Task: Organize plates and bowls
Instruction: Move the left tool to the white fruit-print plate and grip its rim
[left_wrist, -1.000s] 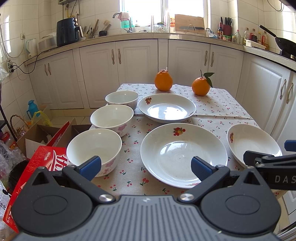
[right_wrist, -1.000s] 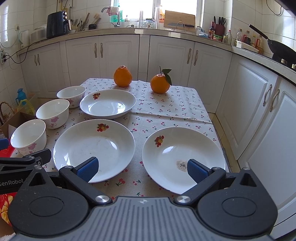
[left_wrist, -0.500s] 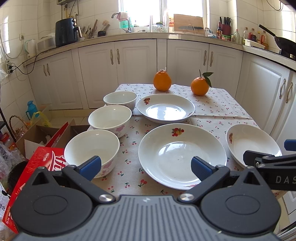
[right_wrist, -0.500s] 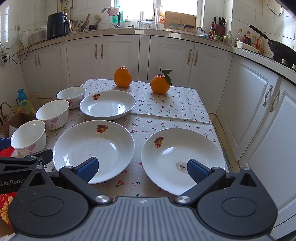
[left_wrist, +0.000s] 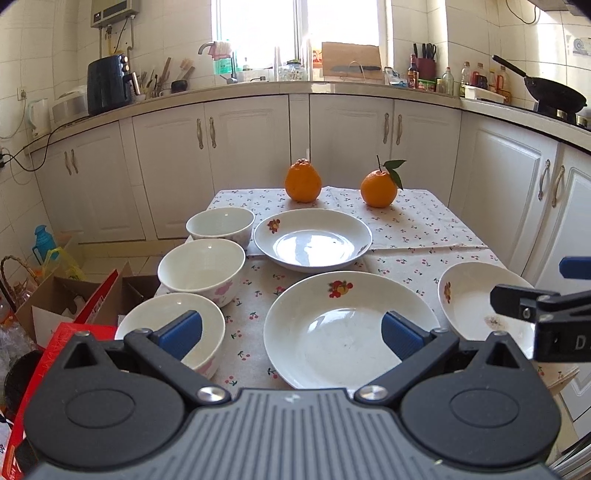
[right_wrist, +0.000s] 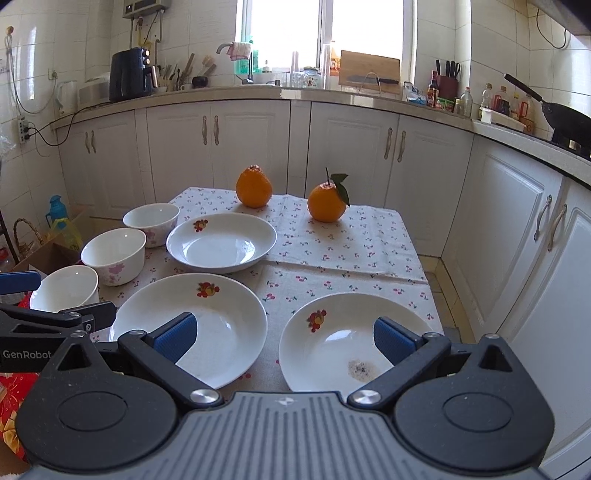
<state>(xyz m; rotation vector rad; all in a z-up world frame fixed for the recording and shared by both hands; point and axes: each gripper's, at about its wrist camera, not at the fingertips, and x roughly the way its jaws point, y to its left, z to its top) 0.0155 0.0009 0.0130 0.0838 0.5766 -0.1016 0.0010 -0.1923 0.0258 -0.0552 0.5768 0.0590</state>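
Three white bowls stand in a row down the table's left side: near (left_wrist: 173, 325), middle (left_wrist: 201, 266), far (left_wrist: 220, 222). Three white plates with fruit prints lie beside them: far (left_wrist: 312, 240), near middle (left_wrist: 343, 328), near right (right_wrist: 343, 339). My left gripper (left_wrist: 291, 334) is open and empty, hovering in front of the near bowl and the middle plate. My right gripper (right_wrist: 282, 338) is open and empty, in front of the two near plates.
Two oranges (left_wrist: 303, 181) (left_wrist: 378, 188) sit at the table's far end on the cherry-print cloth (left_wrist: 417, 229). A red box (left_wrist: 55, 354) and cartons lie on the floor left of the table. White cabinets (right_wrist: 517, 236) run behind and to the right.
Both grippers have tilted up and drawn back slightly, so the dishes sit lower in both views. No dish has moved. Both grippers stay open.
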